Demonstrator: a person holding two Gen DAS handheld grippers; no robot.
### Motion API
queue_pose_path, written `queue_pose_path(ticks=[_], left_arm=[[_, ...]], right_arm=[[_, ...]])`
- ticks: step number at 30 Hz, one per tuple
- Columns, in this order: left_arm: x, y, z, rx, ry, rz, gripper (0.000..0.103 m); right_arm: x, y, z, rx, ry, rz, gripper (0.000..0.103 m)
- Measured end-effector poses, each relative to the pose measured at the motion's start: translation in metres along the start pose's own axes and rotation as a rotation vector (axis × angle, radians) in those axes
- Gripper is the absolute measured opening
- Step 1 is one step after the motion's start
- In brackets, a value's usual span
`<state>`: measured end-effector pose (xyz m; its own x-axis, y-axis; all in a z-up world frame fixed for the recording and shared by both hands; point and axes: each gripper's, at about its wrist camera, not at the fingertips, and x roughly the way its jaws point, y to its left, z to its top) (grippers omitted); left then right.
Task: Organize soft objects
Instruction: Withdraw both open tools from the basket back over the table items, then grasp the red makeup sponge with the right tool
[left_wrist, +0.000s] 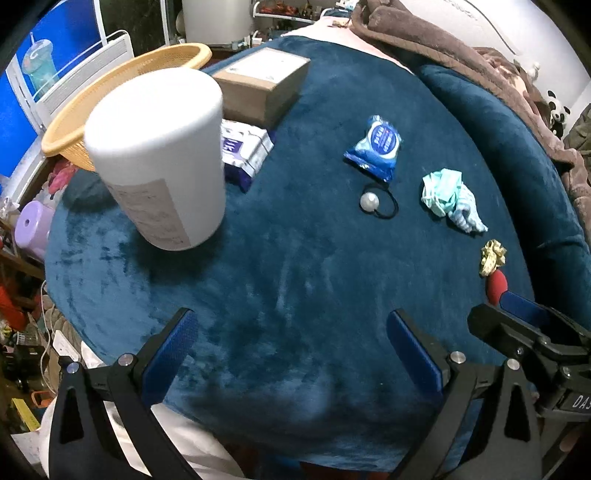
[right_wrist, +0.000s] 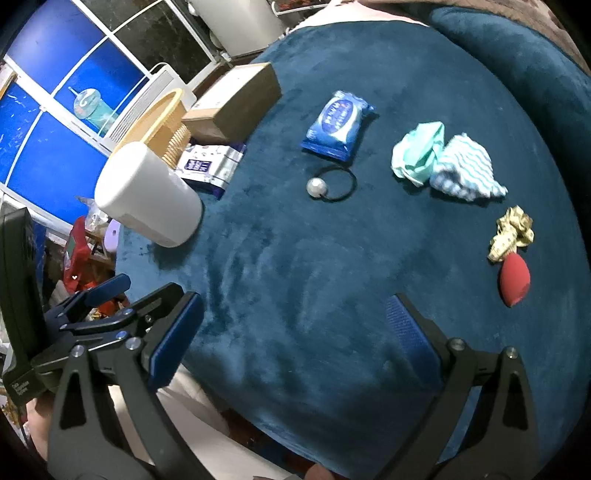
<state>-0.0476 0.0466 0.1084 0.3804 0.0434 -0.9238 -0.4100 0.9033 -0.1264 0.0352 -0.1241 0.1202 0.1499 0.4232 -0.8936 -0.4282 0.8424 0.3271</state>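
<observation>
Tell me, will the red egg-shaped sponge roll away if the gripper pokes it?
Probably a little. The red sponge has a rounded body and pointed tip, so it would likely wobble in a curve. The plush blue blanket should slow it. It looks soft, so the open right gripper may squash it.

- We see the left gripper (left_wrist: 291, 347) with its jaws spread wide apart, nothing between the blue pads (left_wrist: 173, 354).
- The right gripper (right_wrist: 295, 332) is likewise wide open and empty, hovering over the near edge of the teal blanket (right_wrist: 295, 258).
- In the left wrist view, the right gripper shows just right of the left one, at about the same height.
</observation>
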Motion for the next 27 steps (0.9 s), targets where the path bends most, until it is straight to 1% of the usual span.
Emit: queue_pose_path(ticks=[8, 18, 23, 27], left_arm=[[0.021, -0.007, -0.001, 0.006, 0.043, -0.007, 0.102], [0.060, -0.024, 0.007, 0.019, 0.114, -0.028, 0.102], [0.077, -0.039, 0.009, 0.045, 0.146, -0.040, 0.102], [0.089, -0.051, 0.013, 0.057, 0.161, -0.055, 0.102]], right_arm=[[0.009, -0.019, -0.005, 0.040, 0.017, -0.008, 0.100], [0.022, -0.060, -0.008, 0.133, 0.036, -0.037, 0.100], [0.020, -0.095, -0.013, 0.201, 0.026, -0.073, 0.100], [0.013, -0.136, -0.017, 0.278, 0.008, -0.150, 0.100]])
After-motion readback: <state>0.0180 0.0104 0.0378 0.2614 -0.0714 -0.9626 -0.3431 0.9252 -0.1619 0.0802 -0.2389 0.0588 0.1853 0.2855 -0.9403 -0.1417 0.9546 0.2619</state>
